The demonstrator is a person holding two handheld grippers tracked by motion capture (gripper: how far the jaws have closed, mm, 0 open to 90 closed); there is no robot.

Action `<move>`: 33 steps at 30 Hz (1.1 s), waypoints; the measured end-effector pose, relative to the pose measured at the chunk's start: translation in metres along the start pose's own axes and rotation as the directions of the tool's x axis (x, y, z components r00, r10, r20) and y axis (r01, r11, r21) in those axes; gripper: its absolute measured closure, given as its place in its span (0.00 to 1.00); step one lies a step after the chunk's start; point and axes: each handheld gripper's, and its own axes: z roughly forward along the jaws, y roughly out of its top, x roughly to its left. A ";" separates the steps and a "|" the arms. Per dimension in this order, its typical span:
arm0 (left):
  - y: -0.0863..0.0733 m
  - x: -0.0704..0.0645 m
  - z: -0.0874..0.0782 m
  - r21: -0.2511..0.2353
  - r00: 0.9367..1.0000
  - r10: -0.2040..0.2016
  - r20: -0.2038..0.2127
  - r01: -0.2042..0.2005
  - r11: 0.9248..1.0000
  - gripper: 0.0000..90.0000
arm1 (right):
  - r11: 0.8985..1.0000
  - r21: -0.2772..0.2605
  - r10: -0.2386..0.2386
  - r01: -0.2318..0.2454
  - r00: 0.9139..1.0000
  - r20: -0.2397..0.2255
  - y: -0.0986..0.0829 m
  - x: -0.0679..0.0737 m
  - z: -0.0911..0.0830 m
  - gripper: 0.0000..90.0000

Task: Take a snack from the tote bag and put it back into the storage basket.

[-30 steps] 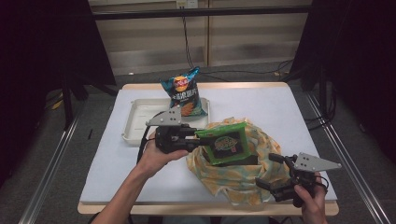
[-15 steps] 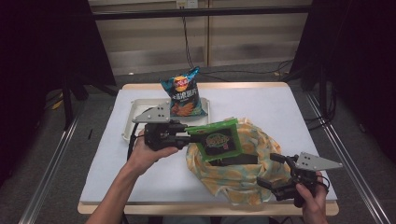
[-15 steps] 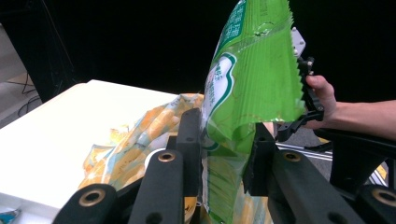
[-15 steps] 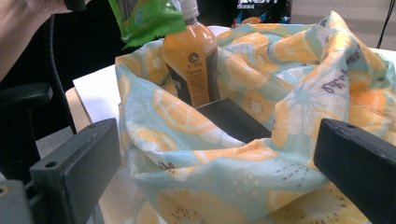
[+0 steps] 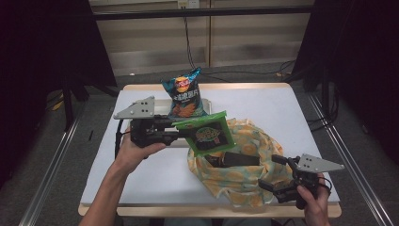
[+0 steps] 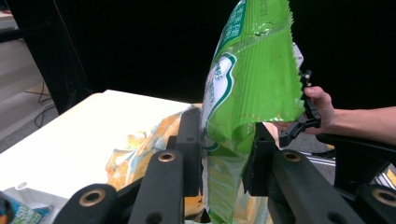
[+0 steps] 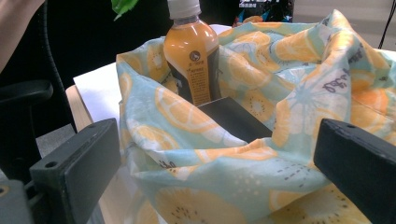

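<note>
While the left tool (image 5: 181,133) pinches the green snack packet (image 5: 207,134) just above the orange-print bag (image 5: 240,181), the right tool (image 5: 277,186) waits spread beside it. Bottle (image 7: 192,51) and, seemingly, a dark box are in already; the blue chip bag (image 5: 184,96) remains on the surface (image 5: 291,117).

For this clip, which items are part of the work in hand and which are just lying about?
In use:
- green snack packet, clamped in the left gripper
- orange-print cloth bag, with the right gripper open at its edge
- orange drink bottle and dark box inside the bag

Lying about:
- blue chip bag
- white tray
</note>
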 end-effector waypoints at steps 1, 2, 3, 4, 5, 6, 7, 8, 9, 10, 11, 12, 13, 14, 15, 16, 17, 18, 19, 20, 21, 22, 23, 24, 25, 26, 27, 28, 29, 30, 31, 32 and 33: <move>0.000 0.001 -0.002 0.004 1.000 0.001 -0.003 -0.001 1.000 0.81 | 1.000 -0.003 0.001 -0.001 1.000 0.000 0.000 0.000 0.000 0.00; 0.000 0.002 -0.005 0.009 1.000 -0.003 -0.008 0.003 1.000 0.81 | 1.000 -0.008 -0.001 0.001 1.000 0.004 0.001 0.000 0.001 0.00; 0.000 0.004 -0.007 0.003 1.000 -0.004 -0.015 0.004 1.000 0.81 | 1.000 -0.005 -0.001 0.001 1.000 0.003 0.001 0.000 0.000 0.00; 0.000 0.005 -0.009 0.001 1.000 -0.013 -0.018 0.013 1.000 0.81 | 1.000 -0.006 -0.003 0.003 1.000 0.003 0.001 0.000 0.000 0.00; 0.000 0.007 -0.011 0.000 1.000 -0.015 -0.020 0.015 1.000 0.81 | 1.000 -0.008 -0.004 0.004 1.000 0.004 0.001 0.000 0.000 0.00; -0.001 0.007 -0.014 -0.005 0.999 -0.021 -0.032 0.020 1.000 0.81 | 1.000 -0.007 -0.007 0.007 1.000 0.005 0.001 0.000 0.000 0.00; -0.001 0.008 -0.017 -0.005 0.999 -0.021 -0.048 0.021 1.000 0.81 | 1.000 -0.007 -0.005 0.005 1.000 0.009 0.001 0.000 -0.001 0.00; -0.001 0.008 -0.019 -0.008 0.998 -0.025 -0.060 0.025 1.000 0.81 | 1.000 -0.012 -0.007 0.007 1.000 0.009 0.002 0.000 -0.001 0.00; -0.001 0.009 -0.021 -0.009 0.997 -0.027 -0.066 0.027 1.000 0.81 | 1.000 -0.017 -0.002 0.002 1.000 0.011 0.002 0.001 -0.002 0.00; 0.000 0.009 -0.023 0.005 0.996 -0.022 -0.085 0.023 1.000 0.81 | 1.000 -0.021 -0.004 0.004 1.000 0.014 0.002 0.001 -0.002 0.00; 0.000 0.011 -0.025 0.001 0.996 -0.021 -0.082 0.021 1.000 0.81 | 1.000 -0.021 -0.006 0.006 1.000 0.013 0.003 0.002 -0.002 0.00; 0.000 0.013 -0.027 0.005 0.996 -0.021 -0.092 0.021 1.000 0.81 | 1.000 -0.017 -0.017 0.017 1.000 0.009 0.003 0.002 -0.002 0.00; 0.000 0.015 -0.030 0.001 0.995 -0.027 -0.099 0.027 1.000 0.81 | 1.000 -0.021 -0.014 0.014 1.000 0.015 0.002 0.002 -0.003 0.00; 0.000 0.017 -0.033 0.001 0.993 -0.035 -0.109 0.035 0.999 0.81 | 1.000 -0.022 -0.009 0.009 1.000 0.016 0.002 0.001 -0.003 0.00; 0.000 0.019 -0.035 0.010 0.992 -0.035 -0.123 0.037 0.999 0.81 | 1.000 -0.028 -0.011 0.012 1.000 0.022 0.002 0.001 -0.003 0.00; 0.000 0.021 -0.038 0.012 0.990 -0.034 -0.136 0.036 0.999 0.81 | 0.999 -0.031 -0.013 0.013 1.000 0.026 0.001 0.000 -0.003 0.00; -0.001 0.025 -0.041 0.004 0.990 -0.044 -0.131 0.045 0.999 0.81 | 1.000 -0.027 -0.008 0.009 1.000 0.027 0.001 0.000 -0.004 0.00; -0.001 0.028 -0.044 0.010 0.988 -0.049 -0.143 0.051 0.999 0.81 | 0.999 -0.031 -0.009 0.009 1.000 0.029 0.002 0.000 -0.004 0.00; -0.001 0.032 -0.047 0.010 0.987 -0.051 -0.149 0.054 0.999 0.81 | 0.999 -0.031 -0.007 0.008 0.999 0.032 0.002 0.000 -0.005 0.00; -0.002 0.035 -0.050 0.013 0.986 -0.054 -0.156 0.057 0.998 0.81 | 0.999 -0.037 -0.014 0.016 0.999 0.042 0.002 0.000 -0.005 0.00; -0.002 0.038 -0.052 0.016 0.985 -0.060 -0.159 0.063 0.998 0.81 | 0.999 -0.038 -0.021 0.022 0.999 0.042 0.002 0.000 -0.005 0.00; -0.003 0.041 -0.054 0.020 0.984 -0.066 -0.167 0.071 0.997 0.81 | 0.999 -0.040 -0.016 0.018 0.999 0.047 0.002 0.001 -0.005 0.00; -0.004 0.045 -0.057 0.030 0.980 -0.069 -0.185 0.076 0.997 0.81 | 0.999 -0.046 -0.013 0.015 0.999 0.045 0.003 0.002 -0.005 0.00; -0.005 0.048 -0.060 0.035 0.979 -0.070 -0.189 0.078 0.996 0.81 | 0.999 -0.046 -0.016 0.019 0.999 0.048 0.003 0.002 -0.006 0.00; -0.007 0.052 -0.063 0.036 0.978 -0.077 -0.193 0.085 0.996 0.81 | 0.999 -0.049 -0.019 0.022 0.999 0.051 0.003 0.002 -0.006 0.00; -0.009 0.055 -0.065 0.044 0.976 -0.083 -0.203 0.094 0.995 0.81 | 0.999 -0.051 -0.018 0.021 0.998 0.057 0.003 0.002 -0.006 0.00; -0.012 0.061 -0.068 0.053 0.972 -0.095 -0.215 0.109 0.993 0.81 | 0.998 -0.054 -0.014 0.017 0.998 0.060 0.004 0.003 -0.006 0.00; -0.014 0.064 -0.069 0.063 0.969 -0.098 -0.225 0.114 0.991 0.81 | 0.998 -0.059 -0.011 0.015 0.998 0.066 0.004 0.002 -0.006 0.00; -0.016 0.067 -0.071 0.071 0.966 -0.106 -0.237 0.126 0.990 0.81 | 0.998 -0.068 -0.006 0.011 0.997 0.077 0.004 0.002 -0.006 0.00; -0.019 0.070 -0.074 0.084 0.962 -0.110 -0.252 0.135 0.987 0.81 | 0.996 -0.087 0.000 0.009 0.995 0.097 0.004 0.002 -0.005 0.00; -0.022 0.074 -0.076 0.080 0.961 -0.120 -0.250 0.144 0.986 0.81 | 0.995 -0.100 0.009 0.002 0.994 0.112 0.004 0.002 -0.005 0.00; -0.024 0.078 -0.078 0.081 0.958 -0.126 -0.257 0.151 0.985 0.81 | 0.994 -0.107 0.016 -0.004 0.993 0.115 0.005 0.001 -0.005 0.00; -0.027 0.082 -0.081 0.091 0.956 -0.123 -0.265 0.152 0.984 0.81 | 0.993 -0.114 0.021 -0.007 0.992 0.122 0.005 0.001 -0.004 0.00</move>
